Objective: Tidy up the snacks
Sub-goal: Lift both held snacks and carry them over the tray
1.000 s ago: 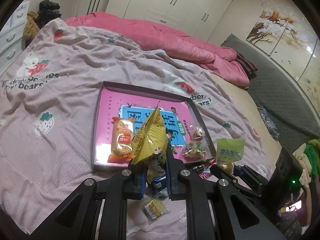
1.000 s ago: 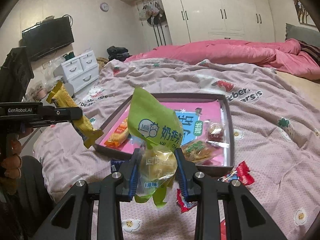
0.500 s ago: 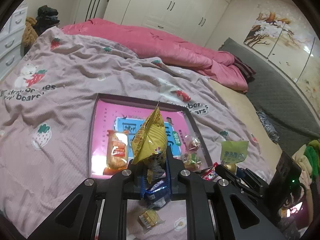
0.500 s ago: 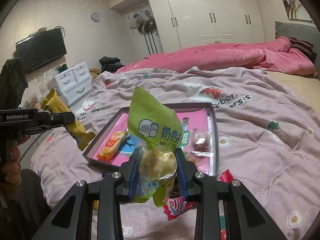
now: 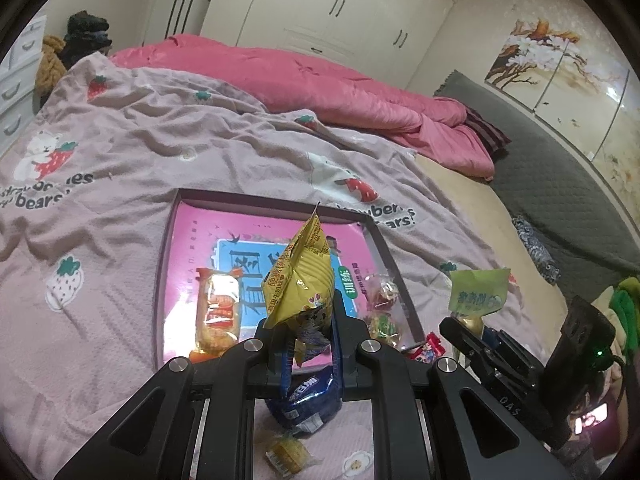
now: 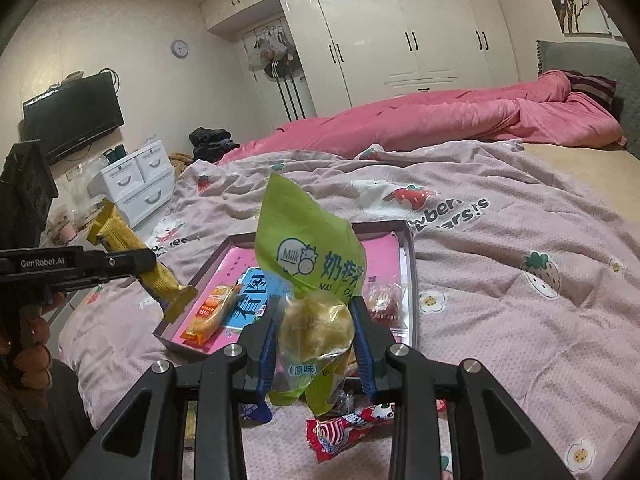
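- The left claw [image 5: 305, 330] is pinching a yellow snack packet [image 5: 301, 280] by its lower end, the packet standing up above the pads; the right claw [image 6: 316, 334] is clamped around a green milk-bun packet [image 6: 310, 280], squeezing the clear part where the bun sits.
- Both packets are hanging in the air at the near edge of the pink tray [image 5: 176, 240], which is lying on the strawberry bedspread [image 5: 120, 152].
- An orange packet [image 5: 218, 314] is already lying in the tray, with two small clear-wrapped sweets [image 5: 382, 294] by its right rim.
- A blue cookie pack [image 5: 308, 398], a small yellow-wrapped sweet [image 5: 286, 452] and a red wrapper [image 6: 344, 428] are still waiting on the bedspread outside the tray.
- I judge the step in hand to be carrying both packets over the rim to set them down. Doing it well means lowering each one onto a bare pink patch, keeping the two claws apart so they are not bumping, and releasing only once the packet is resting flat.
- The bun looks soft, so the right claw should not be squeezing any harder.
- The yellow packet is probably held by a thin crimped edge, though the pads are hiding the exact contact.
- Compared with a second ago, both views are sitting a little further back: the tray is appearing smaller and the blue cookie pack is now showing fully between the left fingers, where it was barely peeking out. Both grips are looking unchanged.
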`<state>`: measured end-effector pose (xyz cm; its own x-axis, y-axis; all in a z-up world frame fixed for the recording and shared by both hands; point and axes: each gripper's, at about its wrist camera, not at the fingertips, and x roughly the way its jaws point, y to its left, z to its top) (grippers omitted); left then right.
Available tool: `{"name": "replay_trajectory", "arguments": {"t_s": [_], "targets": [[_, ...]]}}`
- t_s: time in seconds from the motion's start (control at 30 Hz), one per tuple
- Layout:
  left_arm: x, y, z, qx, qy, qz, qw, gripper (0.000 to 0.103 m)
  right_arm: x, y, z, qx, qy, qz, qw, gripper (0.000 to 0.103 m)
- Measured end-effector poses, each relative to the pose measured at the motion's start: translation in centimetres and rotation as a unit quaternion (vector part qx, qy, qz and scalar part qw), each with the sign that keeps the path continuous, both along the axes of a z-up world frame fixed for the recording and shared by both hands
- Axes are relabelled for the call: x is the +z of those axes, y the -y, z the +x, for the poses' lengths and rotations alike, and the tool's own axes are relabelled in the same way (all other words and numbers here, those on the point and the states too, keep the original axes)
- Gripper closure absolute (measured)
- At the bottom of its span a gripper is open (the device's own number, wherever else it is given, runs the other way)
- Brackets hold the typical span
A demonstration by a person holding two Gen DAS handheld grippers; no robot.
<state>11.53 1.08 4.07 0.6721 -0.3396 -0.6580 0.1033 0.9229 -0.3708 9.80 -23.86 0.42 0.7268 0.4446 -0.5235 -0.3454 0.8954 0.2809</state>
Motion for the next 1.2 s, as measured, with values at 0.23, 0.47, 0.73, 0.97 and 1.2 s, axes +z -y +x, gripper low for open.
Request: {"name": "replay_trajectory", "arguments": {"t_s": [0.23, 0.47, 0.73, 0.97, 1.2], "targets": [[-1.2, 0.4, 1.5, 0.001, -0.013, -0.002, 0.9999, 0.087, -0.1, 0.1, 0.9, -0.008, 0.003, -0.006, 1.0, 0.069], [-2.9, 0.5, 2.8, 0.002, -0.031, -0.008, 0.9995, 0.087, -0.4, 0.2, 2.0, -0.01, 0.001, -0.006, 1.0, 0.069], [-5.1, 0.1, 3.6, 0.001, -0.05, -0.016, 0.9986, 0.087, -1.0, -1.2, 2.8, 0.006, -0.003, -0.027, 1.0, 0.069], [-6.5, -0.3, 4.0, 0.005, -0.063, -0.018, 0.9979, 0.087, -1.8, -2.9, 3.7, 0.033, -0.007, -0.033, 0.999, 0.069], [-7.4, -0.4, 4.3, 0.008, -0.074, -0.016, 0.9971, 0.087, -3.0, -5.1, 4.7, 0.066, -0.014, -0.041, 0.997, 0.069]]}}
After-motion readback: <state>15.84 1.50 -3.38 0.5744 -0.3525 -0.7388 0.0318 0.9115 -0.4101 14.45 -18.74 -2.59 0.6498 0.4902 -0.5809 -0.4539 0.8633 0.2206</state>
